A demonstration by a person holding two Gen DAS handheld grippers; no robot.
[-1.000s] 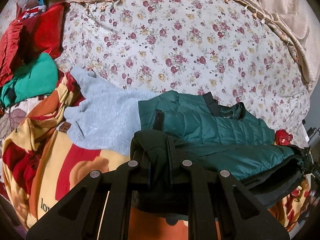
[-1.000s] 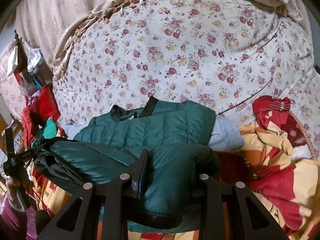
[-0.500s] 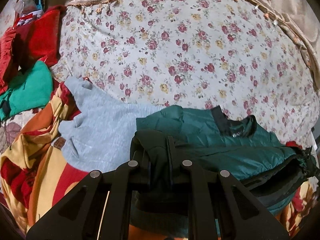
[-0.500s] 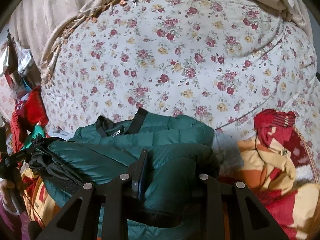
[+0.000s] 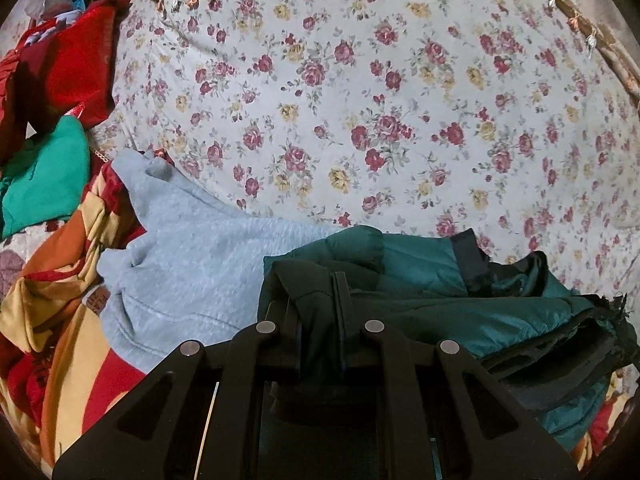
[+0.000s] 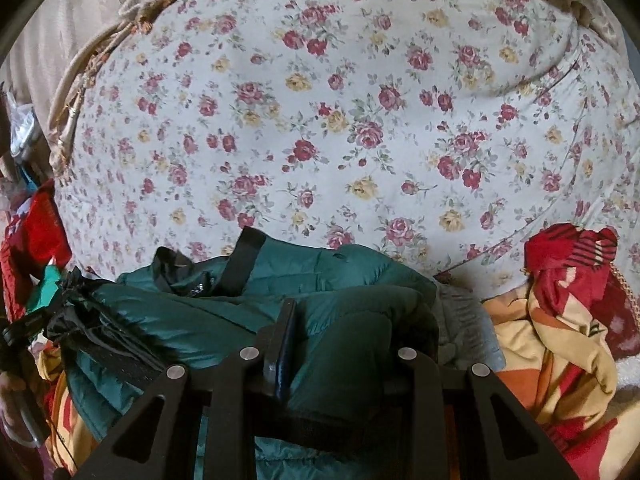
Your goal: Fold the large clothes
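A dark green quilted puffer jacket (image 5: 420, 264) with a black collar is folded into a bundle and held off the bed between both grippers. My left gripper (image 5: 316, 312) is shut on its left end. My right gripper (image 6: 340, 332) is shut on its right end, with thick green fabric (image 6: 240, 320) bulging between the jaws. One right finger (image 6: 284, 340) shows as a dark blade; the other is hidden by the fabric. The jacket's hem with a black drawstring hangs at the far end in both views.
A floral bedsheet (image 5: 360, 100) covers the bed ahead. A grey sweatshirt (image 5: 192, 264) lies under the jacket, on a red, yellow and orange blanket (image 5: 60, 320). Red clothes (image 5: 60, 60) and a green garment (image 5: 44, 176) lie at the left. A beige fringed cover (image 6: 80, 40) borders the sheet.
Both grippers have carried the folded jacket forward over the bed. The floral sheet fills more of both views and the grey sweatshirt and blanket have slid back toward the near edge.
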